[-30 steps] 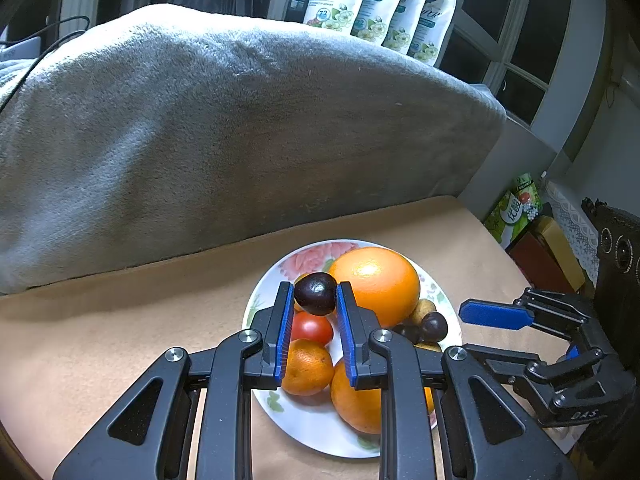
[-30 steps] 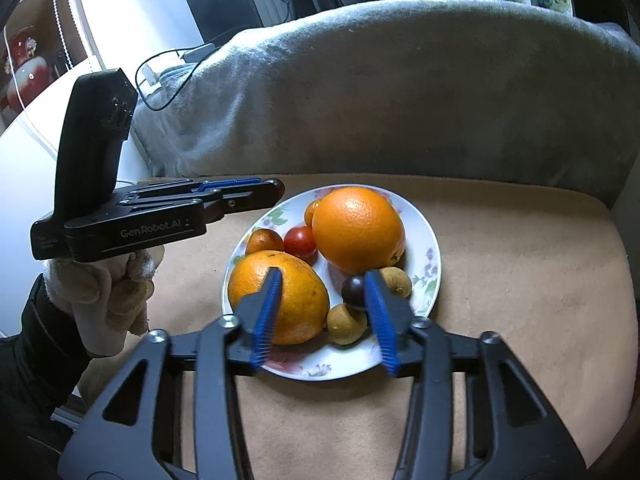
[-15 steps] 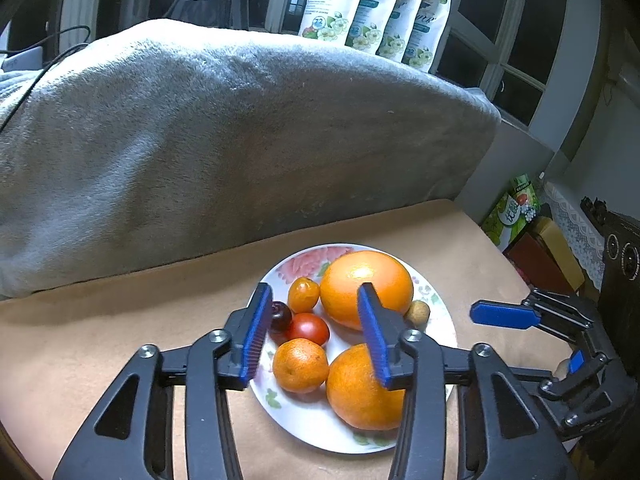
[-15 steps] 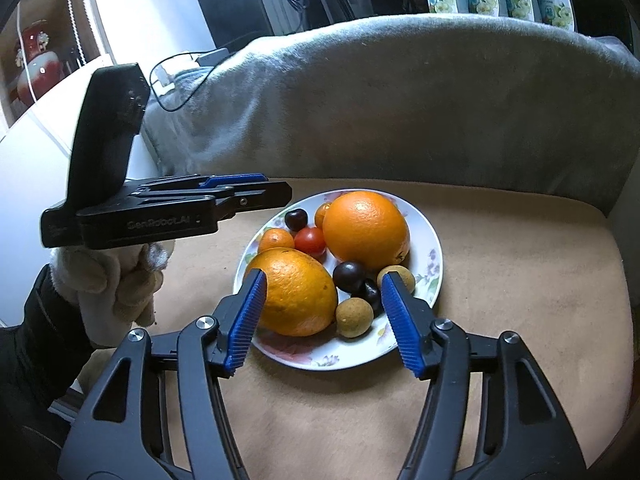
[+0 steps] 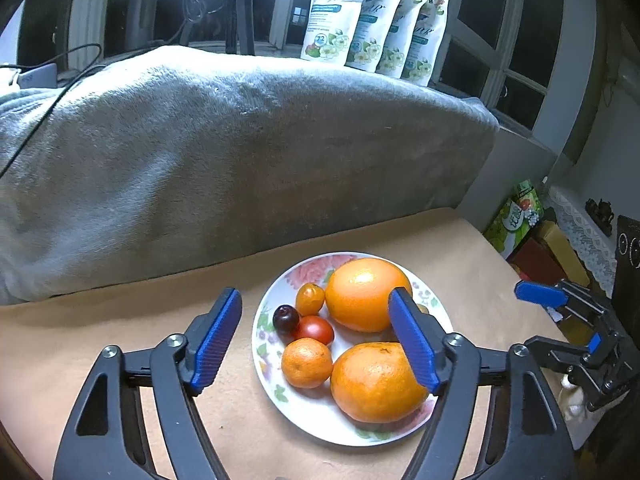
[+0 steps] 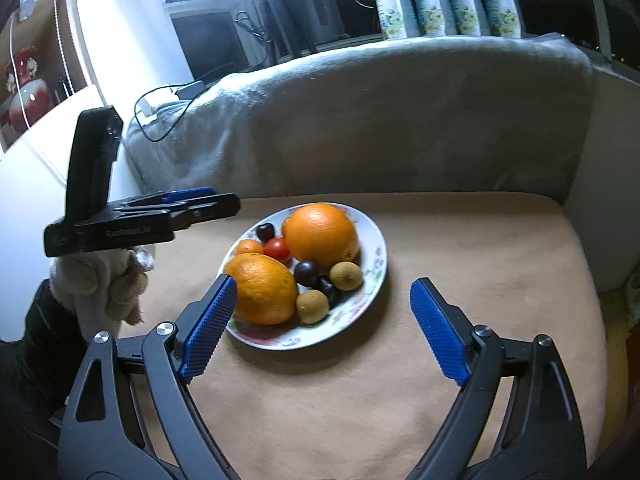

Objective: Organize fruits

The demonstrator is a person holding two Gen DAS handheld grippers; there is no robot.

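A flowered plate (image 5: 264,360) on the tan cushion holds two big oranges (image 5: 364,292) (image 5: 372,384), a mandarin (image 5: 306,362), a red tomato (image 5: 316,330), a kumquat (image 5: 309,298) and a dark plum (image 5: 286,318). My left gripper (image 5: 315,296) hovers over the plate with its jaws opening and nothing pressed between the pads. In the right wrist view the plate (image 6: 376,272) also shows two brown longans (image 6: 346,276) and more dark fruit (image 6: 306,272). My right gripper (image 6: 323,285) stands just short of the plate, jaws opening and empty. The left gripper (image 6: 220,200) shows there too, held by a gloved hand (image 6: 104,284).
A grey blanket (image 5: 240,152) covers the sofa back right behind the plate. Several white pouches (image 5: 376,20) stand on the window sill. Boxes and a green carton (image 5: 520,216) sit beyond the cushion's right edge. A cable (image 6: 160,112) lies over the blanket.
The left gripper let go of the dark plum, which now lies on the plate's left side, and its jaws spread wide. The right gripper's jaws widened and it drew back from the plate.
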